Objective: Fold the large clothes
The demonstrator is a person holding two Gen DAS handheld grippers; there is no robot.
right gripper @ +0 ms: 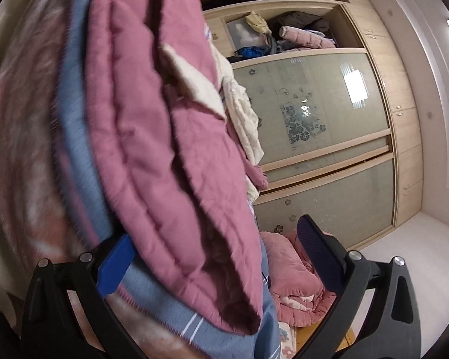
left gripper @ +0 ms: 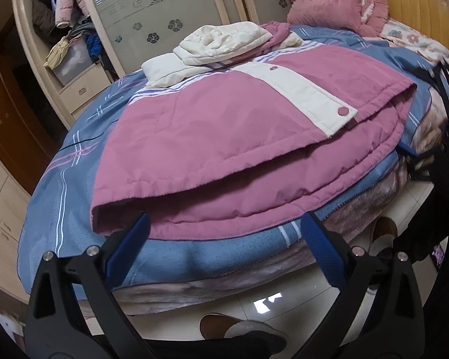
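Observation:
A large pink padded jacket point(left gripper: 224, 137) with a white button placket point(left gripper: 308, 92) lies on the bed point(left gripper: 176, 257), its hem toward me, sides folded in. My left gripper point(left gripper: 224, 233) is open, its blue fingers point(left gripper: 131, 239) straddling the hem at the bed's near edge, not closed on the cloth. My right gripper point(right gripper: 215, 257) is open at the jacket's point(right gripper: 170, 155) right hem corner; the view is rolled sideways and the pink hem lies between the fingers point(right gripper: 116, 263). The right gripper also shows at the right edge of the left wrist view point(left gripper: 434, 125).
A white garment point(left gripper: 218, 48) lies beyond the jacket's collar. A pink quilt point(left gripper: 335, 0) is heaped at the headboard. A wardrobe with frosted sliding doors point(left gripper: 164, 9) and an open compartment of clothes point(left gripper: 66, 21) stands behind. Slippers point(left gripper: 236, 329) lie on the tiled floor below.

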